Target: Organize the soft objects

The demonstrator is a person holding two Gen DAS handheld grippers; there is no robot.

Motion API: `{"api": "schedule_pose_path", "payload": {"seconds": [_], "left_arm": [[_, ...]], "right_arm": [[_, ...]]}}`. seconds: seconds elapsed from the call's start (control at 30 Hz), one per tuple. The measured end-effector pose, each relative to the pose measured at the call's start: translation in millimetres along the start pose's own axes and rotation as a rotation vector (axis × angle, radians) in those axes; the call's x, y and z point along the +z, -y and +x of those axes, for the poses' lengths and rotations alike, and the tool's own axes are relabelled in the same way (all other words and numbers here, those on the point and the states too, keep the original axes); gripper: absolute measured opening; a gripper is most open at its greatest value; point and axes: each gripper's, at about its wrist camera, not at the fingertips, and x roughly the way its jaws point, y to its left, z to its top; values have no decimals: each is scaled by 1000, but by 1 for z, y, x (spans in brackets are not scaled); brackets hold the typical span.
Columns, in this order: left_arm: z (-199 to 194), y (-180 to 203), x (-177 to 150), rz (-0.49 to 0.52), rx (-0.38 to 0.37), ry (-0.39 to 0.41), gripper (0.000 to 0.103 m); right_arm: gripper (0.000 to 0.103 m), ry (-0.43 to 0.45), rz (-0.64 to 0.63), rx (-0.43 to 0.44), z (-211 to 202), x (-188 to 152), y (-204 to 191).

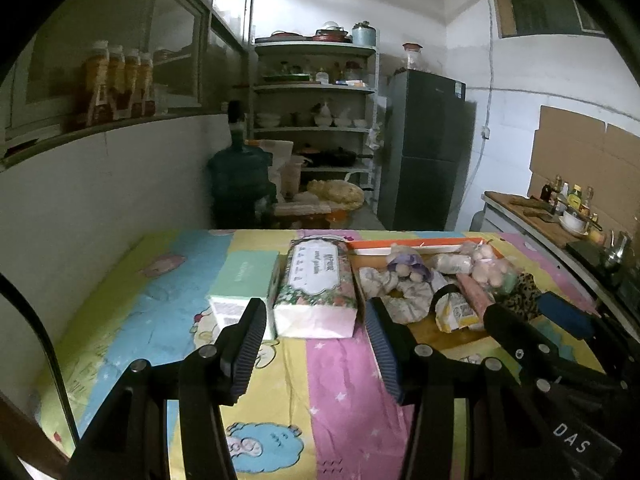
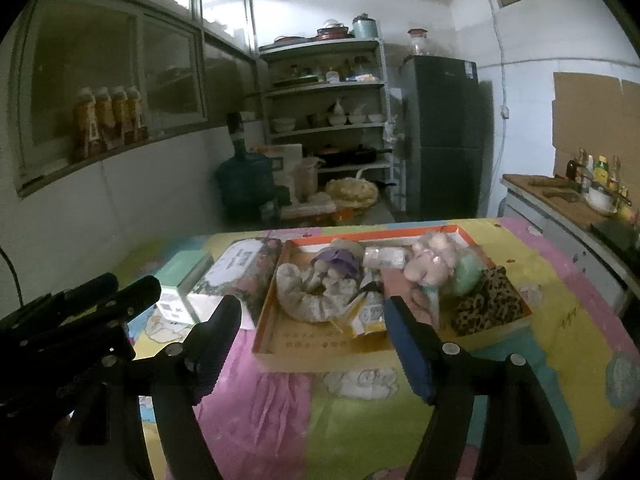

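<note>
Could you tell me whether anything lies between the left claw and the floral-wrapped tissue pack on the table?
Nothing visible does: only bare patchwork tablecloth lies between the open left claw and the floral-wrapped tissue pack.

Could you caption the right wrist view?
Open right gripper hovers before the orange tray of soft toys.

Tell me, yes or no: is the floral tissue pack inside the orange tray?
No, the floral tissue pack lies on the tablecloth beside the orange tray.
</note>
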Motion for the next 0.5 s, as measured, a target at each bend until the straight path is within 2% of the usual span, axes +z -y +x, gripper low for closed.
{"api": "schedule_pose_path", "payload": {"seconds": [0.27,0.5], "left_arm": [[-16,-16,-12,-39,8,-15,51],[-32,-27,-20,-55,34,10,51]], "right_arm": [[77,13,-15,-9,-17,-11,-16],[77,29,-27,-31,-30,-17,-30]]}}
